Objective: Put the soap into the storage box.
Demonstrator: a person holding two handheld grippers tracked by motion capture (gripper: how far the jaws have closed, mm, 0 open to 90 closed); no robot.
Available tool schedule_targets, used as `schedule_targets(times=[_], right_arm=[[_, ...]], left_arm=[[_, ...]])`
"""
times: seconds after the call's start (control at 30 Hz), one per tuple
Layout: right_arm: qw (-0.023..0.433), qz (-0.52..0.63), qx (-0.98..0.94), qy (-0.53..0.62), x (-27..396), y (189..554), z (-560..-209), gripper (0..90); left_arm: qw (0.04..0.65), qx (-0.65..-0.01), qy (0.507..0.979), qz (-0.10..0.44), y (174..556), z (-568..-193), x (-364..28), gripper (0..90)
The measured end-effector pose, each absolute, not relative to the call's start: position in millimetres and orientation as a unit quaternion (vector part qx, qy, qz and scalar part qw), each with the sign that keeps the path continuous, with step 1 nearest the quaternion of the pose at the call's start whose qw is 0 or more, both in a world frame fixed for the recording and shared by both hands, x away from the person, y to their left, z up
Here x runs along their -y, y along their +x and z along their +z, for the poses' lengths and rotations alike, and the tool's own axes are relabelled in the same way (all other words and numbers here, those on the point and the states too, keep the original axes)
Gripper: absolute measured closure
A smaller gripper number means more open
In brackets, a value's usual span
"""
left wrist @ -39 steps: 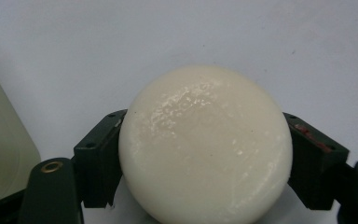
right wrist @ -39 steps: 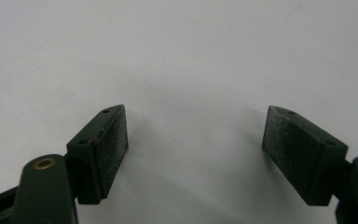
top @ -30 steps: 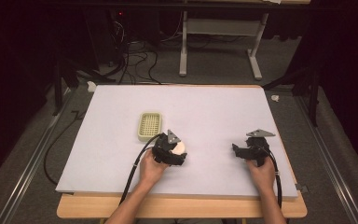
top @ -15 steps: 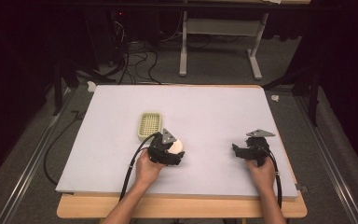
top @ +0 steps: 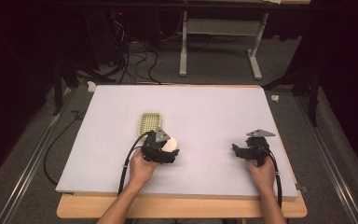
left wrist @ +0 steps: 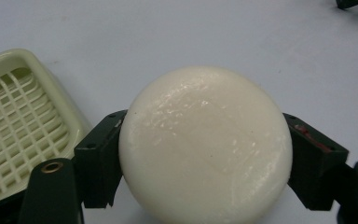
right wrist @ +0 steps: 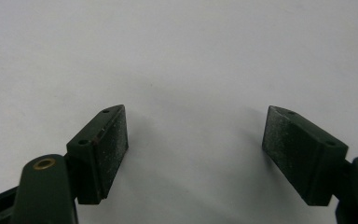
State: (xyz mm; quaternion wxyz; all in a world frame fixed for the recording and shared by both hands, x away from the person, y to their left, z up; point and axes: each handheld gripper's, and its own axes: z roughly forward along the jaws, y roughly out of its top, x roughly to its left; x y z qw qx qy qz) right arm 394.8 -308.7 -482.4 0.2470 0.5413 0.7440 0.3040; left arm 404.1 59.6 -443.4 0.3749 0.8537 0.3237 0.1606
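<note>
A round cream-white soap bar (left wrist: 205,144) sits between the two black jaws of my left gripper (left wrist: 205,154), which is shut on it, both pads pressed against its sides. In the high view that gripper (top: 167,148) holds the white soap bar (top: 171,143) just below and right of a pale green slotted soap dish (top: 150,122). The same dish (left wrist: 18,121) lies close at the left of the left gripper view. My right gripper (right wrist: 196,149) is open over bare white board, nothing between its pads; in the high view the right gripper (top: 242,150) rests at the table's right.
The white board (top: 205,112) covers a wooden table whose front edge (top: 182,207) runs near the person's forearms. Cables trail from both grippers toward the front. A desk frame and cables stand on the floor beyond the table.
The left gripper with the soap has shifted slightly left, toward the dish. The right gripper has stayed in place.
</note>
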Motion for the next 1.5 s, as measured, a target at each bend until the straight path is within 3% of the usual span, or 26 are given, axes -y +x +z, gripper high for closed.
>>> schedule_targets(times=[0.7, 1.5], right_arm=[[0.246, 0.304, -0.744, 0.541, 309, 395, -482, 22.8], [0.248, 0.303, -0.744, 0.542, 308, 395, -482, 22.7]], left_arm=[[0.402, -0.352, 0.832, 0.150, 414, -433, -89, 24.7], [0.379, -0.404, 0.816, 0.162, 447, -427, -121, 24.6]])
